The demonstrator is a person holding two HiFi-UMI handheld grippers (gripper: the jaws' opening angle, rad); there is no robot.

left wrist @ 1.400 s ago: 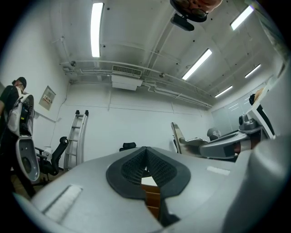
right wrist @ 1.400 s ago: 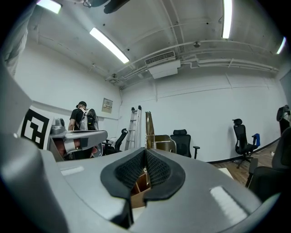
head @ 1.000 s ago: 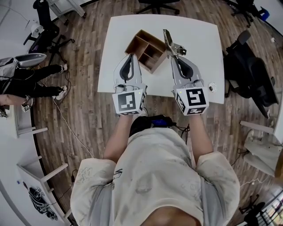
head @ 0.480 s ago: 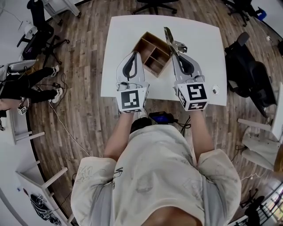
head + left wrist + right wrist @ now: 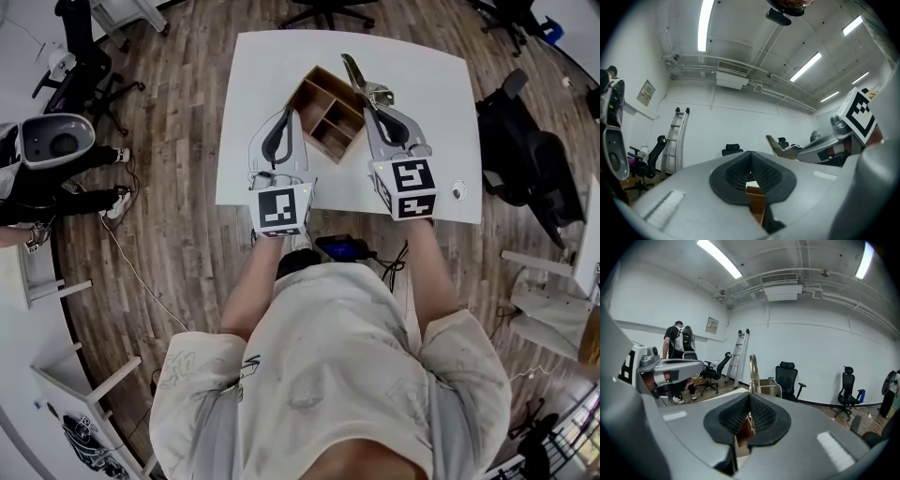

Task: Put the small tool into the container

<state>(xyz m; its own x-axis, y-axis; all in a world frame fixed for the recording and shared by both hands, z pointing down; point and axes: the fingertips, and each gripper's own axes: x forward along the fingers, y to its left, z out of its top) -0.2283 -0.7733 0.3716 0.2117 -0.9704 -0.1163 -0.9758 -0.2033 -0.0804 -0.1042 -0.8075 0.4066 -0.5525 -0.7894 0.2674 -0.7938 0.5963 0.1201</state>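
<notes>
- Motion first: over the last second your right gripper [image 5: 372, 105] has carried the small tool [image 5: 359, 82] leftward. Its far tip now reaches over the right-hand wall of the container [image 5: 300, 87] instead of standing off beside it.
- Your right gripper's jaws are clamped on the tool. In the right gripper view the metal shaft [image 5: 753, 373] rises straight out from between the pads.
- Your left gripper [image 5: 284, 114] has kept its place against the container's left corner, jaws closed together.
- For the task, this looks like the approach stage. The tool is held in the air above the white table [image 5: 422, 84], not yet inside, so lowering and release are still ahead of you.
- You cannot tell from here which compartment lies under the tool's tip. The head view is too steep and too small to settle that.
- The gripped end of the tool is buried between the pads, so its full shape stays unclear.
- Wood [image 5: 756, 199] shows in the gap beneath your left jaws. Whether they pinch the container wall or merely rest beside it cannot be made out.
</notes>
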